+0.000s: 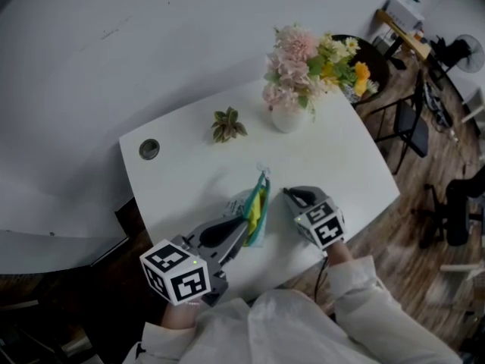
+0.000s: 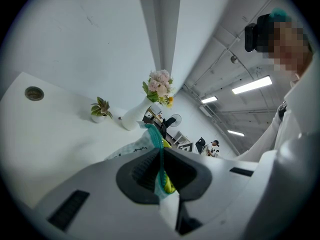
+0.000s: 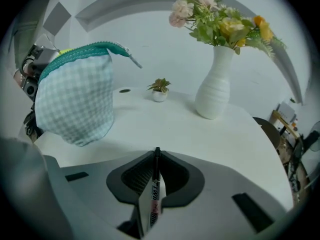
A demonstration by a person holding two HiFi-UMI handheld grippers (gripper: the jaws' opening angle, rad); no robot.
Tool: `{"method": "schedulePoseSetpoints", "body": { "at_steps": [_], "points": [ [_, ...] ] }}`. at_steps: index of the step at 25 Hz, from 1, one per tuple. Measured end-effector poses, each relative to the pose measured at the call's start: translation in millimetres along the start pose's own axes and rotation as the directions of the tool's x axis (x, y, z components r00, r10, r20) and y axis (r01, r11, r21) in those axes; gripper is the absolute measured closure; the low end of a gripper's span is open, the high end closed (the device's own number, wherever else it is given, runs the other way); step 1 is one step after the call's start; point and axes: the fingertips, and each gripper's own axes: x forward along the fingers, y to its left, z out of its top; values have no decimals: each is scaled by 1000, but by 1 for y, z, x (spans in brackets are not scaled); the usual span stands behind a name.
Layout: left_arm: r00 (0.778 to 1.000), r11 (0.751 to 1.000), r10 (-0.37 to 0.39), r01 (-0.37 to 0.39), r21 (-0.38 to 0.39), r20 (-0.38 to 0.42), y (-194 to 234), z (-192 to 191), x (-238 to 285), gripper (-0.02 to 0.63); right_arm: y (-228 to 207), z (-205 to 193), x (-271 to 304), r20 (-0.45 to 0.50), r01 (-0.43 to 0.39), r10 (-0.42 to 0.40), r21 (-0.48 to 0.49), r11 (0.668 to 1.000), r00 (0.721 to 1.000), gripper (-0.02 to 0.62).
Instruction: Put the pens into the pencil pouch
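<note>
The pencil pouch (image 1: 254,211) is pale green check cloth with a teal zip edge and yellow inside. My left gripper (image 1: 244,230) is shut on its edge and holds it up off the table; in the left gripper view the teal edge of the pouch (image 2: 161,171) is pinched between the pads. In the right gripper view the pouch (image 3: 75,101) hangs at the left with its zip pull sticking out. My right gripper (image 1: 288,193), just right of the pouch, is shut on a black pen (image 3: 155,184) that lies along the jaws.
On the white table (image 1: 189,173) stand a white vase of flowers (image 1: 292,89) and a small potted plant (image 1: 227,124) at the far side. A round cable hole (image 1: 149,149) sits at the far left corner. Chairs stand on the wooden floor beyond the right edge.
</note>
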Motion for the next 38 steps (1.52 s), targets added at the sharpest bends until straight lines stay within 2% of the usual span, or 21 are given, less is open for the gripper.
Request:
{"method": "schedulePoseSetpoints", "body": {
  "at_steps": [4,11,20,23,28,31,35,38],
  "points": [
    [1000,1000,5,-5,0,-1,-2,0,-2,578,0,10,-9,58,16,-18,42,999,998,554],
    [1000,1000,-4,4,15,-1,-5,-2,-3,578,9,30,-36,170,25,-31,37,999,985,554],
    [1000,999,13,-13,39,-1,-8,-6,-13,578,38,91,-97,373,2,-22,54,999,927,554],
    [1000,999,20,-20,39,6,-10,-8,-17,578,52,114,-118,440,-1,-14,32,999,898,554],
    [1000,999,22,-22,35,15,-13,-12,-21,578,62,147,-148,573,-1,-13,23,1000,819,554],
    [1000,999,16,-16,41,6,-16,-16,-22,578,74,167,-162,635,-26,10,16,1000,773,554],
    [1000,999,20,-20,49,6,-17,-18,-24,578,91,184,-170,671,-90,55,17,996,739,554],
    [1000,999,26,-27,46,14,-17,-17,-25,578,99,198,-179,713,-131,78,20,991,697,554]
  ]
}}
